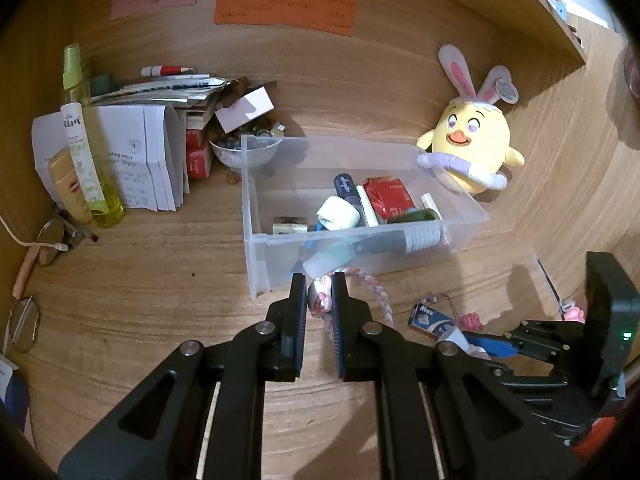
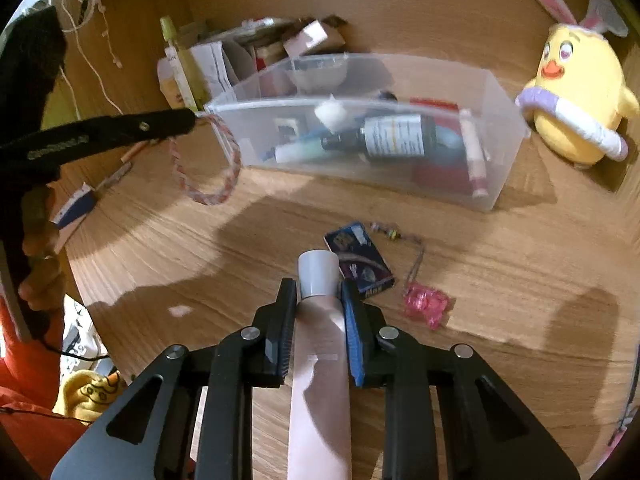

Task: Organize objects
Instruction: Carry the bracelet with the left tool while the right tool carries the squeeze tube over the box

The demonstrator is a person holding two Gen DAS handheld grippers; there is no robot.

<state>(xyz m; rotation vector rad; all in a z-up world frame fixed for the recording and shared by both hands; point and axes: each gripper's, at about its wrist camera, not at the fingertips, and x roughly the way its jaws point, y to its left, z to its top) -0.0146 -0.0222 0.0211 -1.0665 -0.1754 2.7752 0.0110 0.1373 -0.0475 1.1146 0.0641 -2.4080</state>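
A clear plastic bin [image 1: 250, 216] [image 2: 496, 184] stands on the wooden desk and holds several small items, among them a dark bottle [image 2: 396, 136] and a white tape roll [image 1: 336, 212]. My left gripper [image 1: 318, 284] [image 2: 192, 120] is shut on a small pink charm [image 1: 319, 300], just in front of the bin's near left corner. The charm's braided pink-and-white cord [image 1: 380, 292] [image 2: 224, 184] hangs down in a loop. My right gripper [image 2: 318, 286] [image 1: 472, 342] is shut on a pale pink tube [image 2: 320, 360] just below its grey cap [image 2: 318, 270], low over the desk.
A yellow chick plush [image 1: 472, 140] [image 2: 580, 92] leans beside the bin's right end. A blue staples box [image 2: 360, 264] and a pink trinket on a chain [image 2: 428, 304] lie on the desk. Papers [image 1: 132, 156], a green spray bottle [image 1: 80, 120] and a bowl [image 1: 244, 152] crowd the left.
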